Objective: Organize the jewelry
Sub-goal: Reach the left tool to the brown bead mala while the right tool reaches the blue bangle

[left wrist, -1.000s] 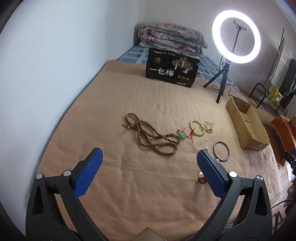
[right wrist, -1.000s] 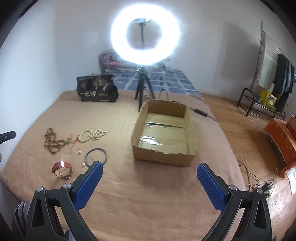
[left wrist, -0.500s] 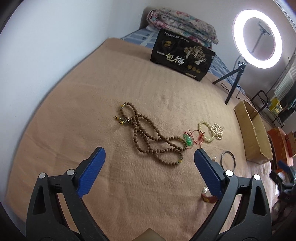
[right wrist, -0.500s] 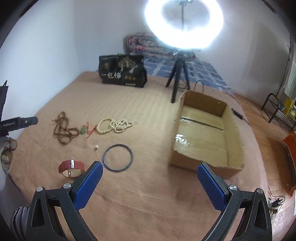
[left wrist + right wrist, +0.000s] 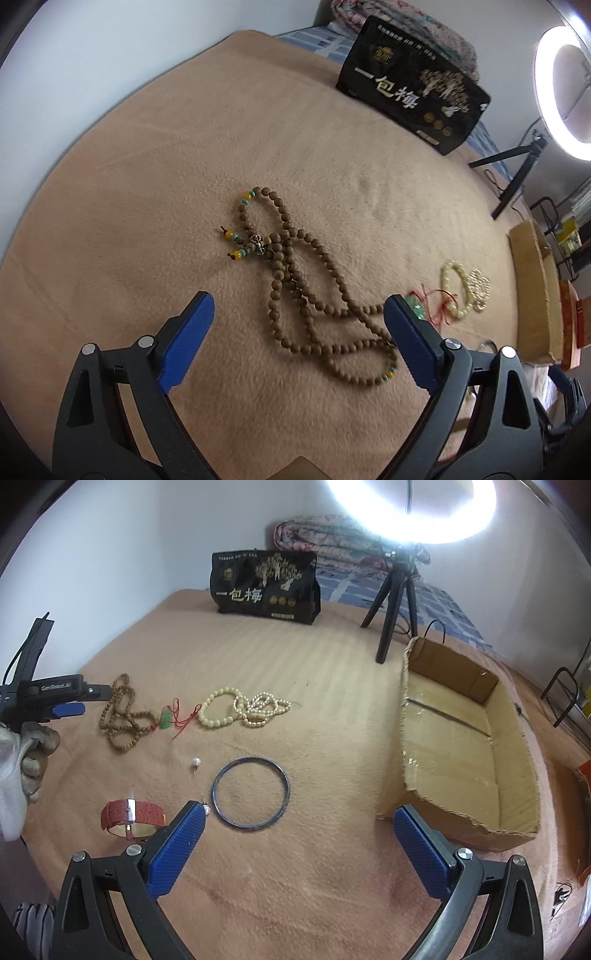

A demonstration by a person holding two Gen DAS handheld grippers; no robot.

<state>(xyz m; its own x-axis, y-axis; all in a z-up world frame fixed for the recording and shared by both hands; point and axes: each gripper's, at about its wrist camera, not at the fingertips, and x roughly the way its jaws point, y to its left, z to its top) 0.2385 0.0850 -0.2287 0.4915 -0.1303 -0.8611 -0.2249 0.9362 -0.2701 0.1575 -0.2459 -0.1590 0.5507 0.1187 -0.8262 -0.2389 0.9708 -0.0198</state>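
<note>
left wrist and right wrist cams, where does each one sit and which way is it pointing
Left wrist: rides the left gripper, looking down along its open blue fingers at the brown bead necklace on the tan blanket.
Right wrist: rides the right gripper, facing across the dark bangle toward the cardboard box; the gloved left hand shows at the edge.
Shared: necklace, cream bead bracelet, black bag, ring light.

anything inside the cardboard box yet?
No jewelry shows in the box: only bare cardboard floor with a taped seam. The strip just behind its near wall is hidden.
</note>
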